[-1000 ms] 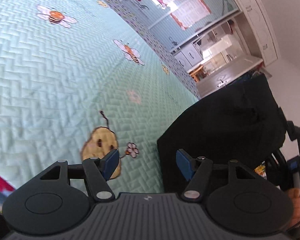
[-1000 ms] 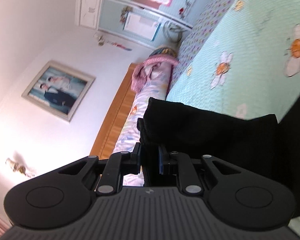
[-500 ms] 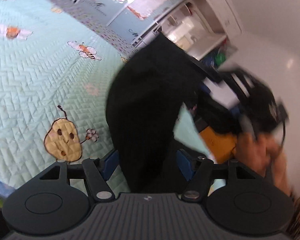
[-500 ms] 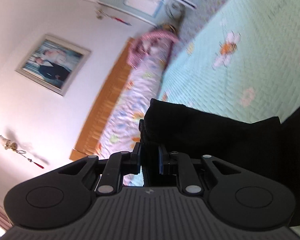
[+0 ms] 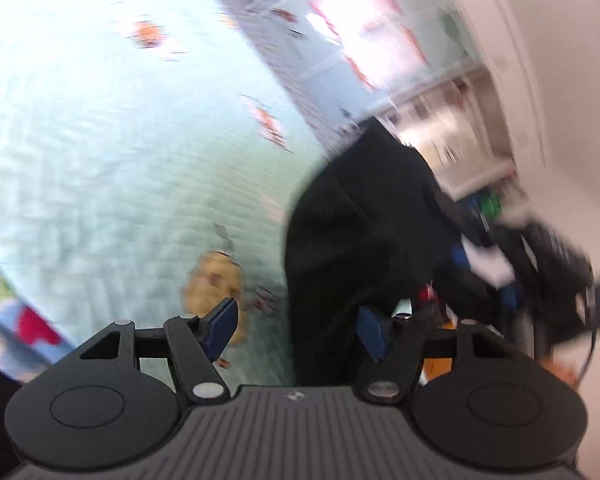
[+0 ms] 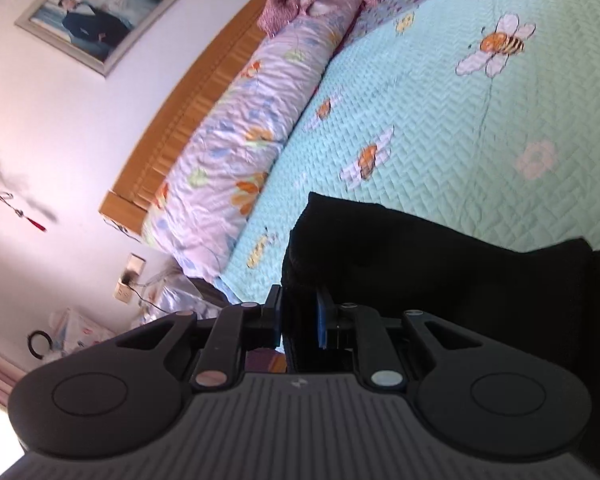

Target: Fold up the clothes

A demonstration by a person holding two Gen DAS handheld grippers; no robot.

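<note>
1. The right gripper (image 6: pixel 299 316) has its pads pressed together on a thick edge of the black garment (image 6: pixel 440 264), which it pinches right at the fingertips.
2. From that pinch the cloth runs off to the right side of the right wrist view as a long dark band, lifted above the green quilted bedspread (image 6: pixel 480 120) rather than lying flat on it.
3. The left gripper (image 5: pixel 296 330) is spread wide. The black garment (image 5: pixel 360 224) hangs between its blue pads (image 5: pixel 222 326), closer to the right pad, and no pad visibly touches it.
4. In the left wrist view the cloth's long axis stretches away from the fingers, up and slightly right; the picture is blurred.
5. Judgement: the left gripper is the free one and already straddles the hanging part, so closing there would give a second hold for the fold.
6. Both grippers are tilted, with the bedspread (image 5: pixel 100 140) slanting across each view.
</note>
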